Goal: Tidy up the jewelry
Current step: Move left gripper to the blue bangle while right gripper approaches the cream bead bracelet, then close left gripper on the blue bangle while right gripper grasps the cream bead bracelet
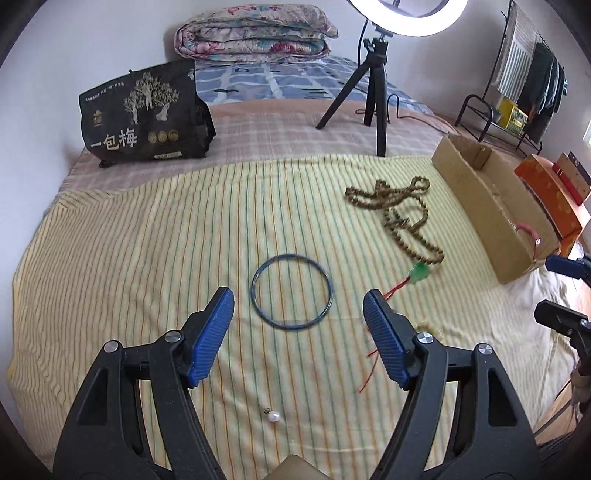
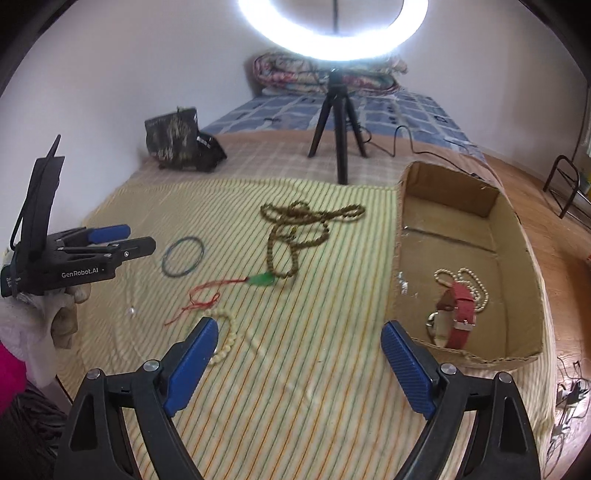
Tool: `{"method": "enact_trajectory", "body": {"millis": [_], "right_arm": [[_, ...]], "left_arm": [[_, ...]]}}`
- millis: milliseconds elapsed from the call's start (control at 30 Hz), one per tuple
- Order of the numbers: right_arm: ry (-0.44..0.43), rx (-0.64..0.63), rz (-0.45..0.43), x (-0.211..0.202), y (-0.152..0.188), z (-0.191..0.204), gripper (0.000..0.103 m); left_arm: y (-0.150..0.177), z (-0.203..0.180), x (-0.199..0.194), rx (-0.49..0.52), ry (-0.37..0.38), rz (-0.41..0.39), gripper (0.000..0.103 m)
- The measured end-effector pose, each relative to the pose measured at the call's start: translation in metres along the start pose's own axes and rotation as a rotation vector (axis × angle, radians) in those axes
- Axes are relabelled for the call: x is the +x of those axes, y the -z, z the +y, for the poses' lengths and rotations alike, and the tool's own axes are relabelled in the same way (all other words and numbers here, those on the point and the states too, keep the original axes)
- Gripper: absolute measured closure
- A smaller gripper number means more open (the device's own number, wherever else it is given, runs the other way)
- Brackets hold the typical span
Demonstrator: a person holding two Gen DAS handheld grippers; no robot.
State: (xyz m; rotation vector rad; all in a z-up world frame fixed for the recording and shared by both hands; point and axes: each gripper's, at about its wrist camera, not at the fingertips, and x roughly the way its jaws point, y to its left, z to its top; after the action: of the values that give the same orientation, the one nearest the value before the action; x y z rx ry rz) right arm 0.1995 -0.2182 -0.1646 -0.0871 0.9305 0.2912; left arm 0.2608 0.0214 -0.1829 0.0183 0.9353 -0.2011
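Note:
On the striped yellow cloth lie a dark blue bangle (image 1: 291, 290) (image 2: 183, 256), a long brown bead necklace (image 1: 397, 208) (image 2: 295, 229) with a green pendant (image 1: 420, 274) (image 2: 263, 279) on red cord, a loose pearl (image 1: 273, 417) and a cream bead bracelet (image 2: 226, 341). My left gripper (image 1: 298, 308) is open and empty, just short of the bangle. My right gripper (image 2: 299, 338) is open and empty above the cloth, beside the cardboard box (image 2: 400, 236). The box holds a red-strap watch (image 2: 458, 314) and a pearl strand (image 2: 469, 280).
A ring light on a black tripod (image 1: 375, 99) (image 2: 338, 125) stands behind the cloth. A black printed bag (image 1: 146, 114) sits at the back left. An orange box (image 1: 550, 195) lies beyond the cardboard box (image 1: 491, 206). A folded quilt (image 1: 255, 33) lies at the back.

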Motion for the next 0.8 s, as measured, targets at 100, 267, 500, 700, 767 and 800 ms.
{"method": "enact_trajectory", "body": {"millis": [100,267,500,700,767,800], "right_arm": [[0.001,-0.015,0.021,0.012,0.004,0.005,0.012],[0.001,-0.048,0.032,0.03,0.011,0.011,0.012],[-0.038,-0.069,0.057,0.047,0.01,0.017,0.012],[-0.061,-0.074,0.069,0.056,0.007,0.022,0.012],[-0.065,-0.079,0.075,0.059,0.007,0.025,0.012],[-0.069,-0.081,0.078,0.06,0.007,0.026,0.012]], "left_arm": [[0.008,-0.001,0.01,0.033,-0.022,0.002,0.028],[0.009,0.002,0.033,0.016,-0.019,0.043,0.028],[0.002,0.001,0.053,0.011,-0.013,0.075,0.027],[0.001,-0.001,0.066,0.019,-0.031,0.097,0.027],[-0.001,0.0,0.068,0.017,-0.031,0.1,0.027],[-0.002,0.0,0.069,0.017,-0.033,0.098,0.027]]}}
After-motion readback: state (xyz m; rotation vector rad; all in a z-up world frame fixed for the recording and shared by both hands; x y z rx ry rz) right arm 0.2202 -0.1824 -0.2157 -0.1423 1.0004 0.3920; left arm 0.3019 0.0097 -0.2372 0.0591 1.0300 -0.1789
